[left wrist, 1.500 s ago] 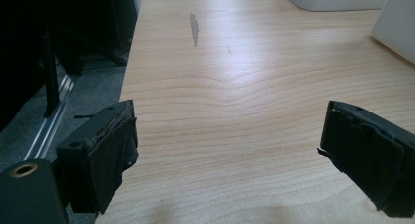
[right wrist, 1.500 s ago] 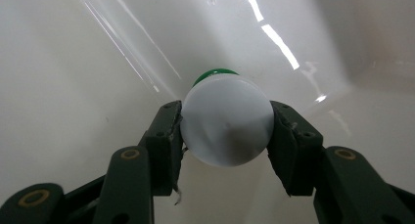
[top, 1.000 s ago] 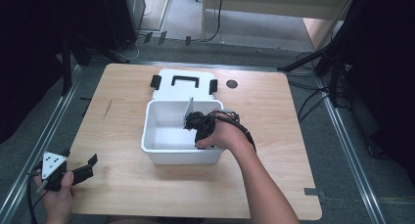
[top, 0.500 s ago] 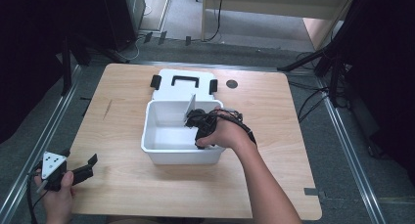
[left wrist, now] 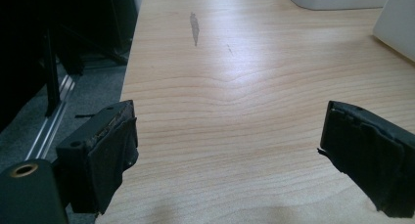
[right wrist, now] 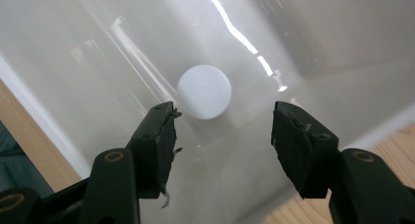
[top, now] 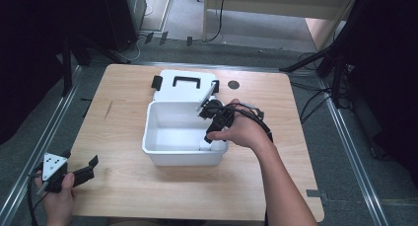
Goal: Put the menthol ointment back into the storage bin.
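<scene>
The place looked like a lab or test room set up for recording. A bare wooden tabletop (top: pixel 123 112) stood on a grey carpeted floor (top: pixel 345 152), with metal rails (top: pixel 49 132) running along both sides, black cables (top: pixel 315 95) trailing across the floor, and dark equipment stands (top: pixel 345 53) around it.

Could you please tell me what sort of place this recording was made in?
Probably a lab or workshop recording station: a bare wooden table on a grey floor, metal rails alongside, loose cables, and dark equipment stands around it.
</scene>
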A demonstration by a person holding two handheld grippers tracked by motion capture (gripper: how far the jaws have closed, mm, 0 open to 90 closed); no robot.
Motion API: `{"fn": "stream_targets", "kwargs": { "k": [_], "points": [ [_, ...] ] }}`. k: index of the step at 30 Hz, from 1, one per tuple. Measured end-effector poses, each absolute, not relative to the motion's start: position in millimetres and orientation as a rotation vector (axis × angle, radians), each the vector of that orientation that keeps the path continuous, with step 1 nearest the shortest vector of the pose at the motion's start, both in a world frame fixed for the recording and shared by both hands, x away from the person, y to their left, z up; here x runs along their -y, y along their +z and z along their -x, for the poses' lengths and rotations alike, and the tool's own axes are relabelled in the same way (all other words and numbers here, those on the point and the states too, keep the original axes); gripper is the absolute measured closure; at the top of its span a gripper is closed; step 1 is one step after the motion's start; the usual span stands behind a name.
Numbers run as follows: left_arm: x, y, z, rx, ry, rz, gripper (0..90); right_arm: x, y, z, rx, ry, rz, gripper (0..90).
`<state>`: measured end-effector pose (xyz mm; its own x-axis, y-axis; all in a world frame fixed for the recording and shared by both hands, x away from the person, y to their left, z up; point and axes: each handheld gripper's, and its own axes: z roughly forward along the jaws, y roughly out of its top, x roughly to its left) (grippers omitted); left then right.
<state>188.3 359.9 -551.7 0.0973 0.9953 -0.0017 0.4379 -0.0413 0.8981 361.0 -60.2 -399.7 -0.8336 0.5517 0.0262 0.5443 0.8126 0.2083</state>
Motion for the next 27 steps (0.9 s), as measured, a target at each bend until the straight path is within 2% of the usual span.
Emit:
{"fn": "stream_targets", "kwargs": {
  "k": [10,19,27],
  "points": [
    [-359.3,-551.8,-188.4,-1.446,0.906,-1.6,7.8,86.2,-381.3,-354.4,-2.908,0.473,-0.913,44.5],
    [-359.6,-551.8,-188.3,-1.445,0.904,-1.599,7.8,104.5,-384.5,-350.2,-2.888,0.505,-0.953,50.2],
    [-359.8,-551.7,-188.3,-1.445,0.903,-1.598,7.8,126.2,-387.8,-345.7,-2.827,0.603,-0.992,50.8]
  ]
}}
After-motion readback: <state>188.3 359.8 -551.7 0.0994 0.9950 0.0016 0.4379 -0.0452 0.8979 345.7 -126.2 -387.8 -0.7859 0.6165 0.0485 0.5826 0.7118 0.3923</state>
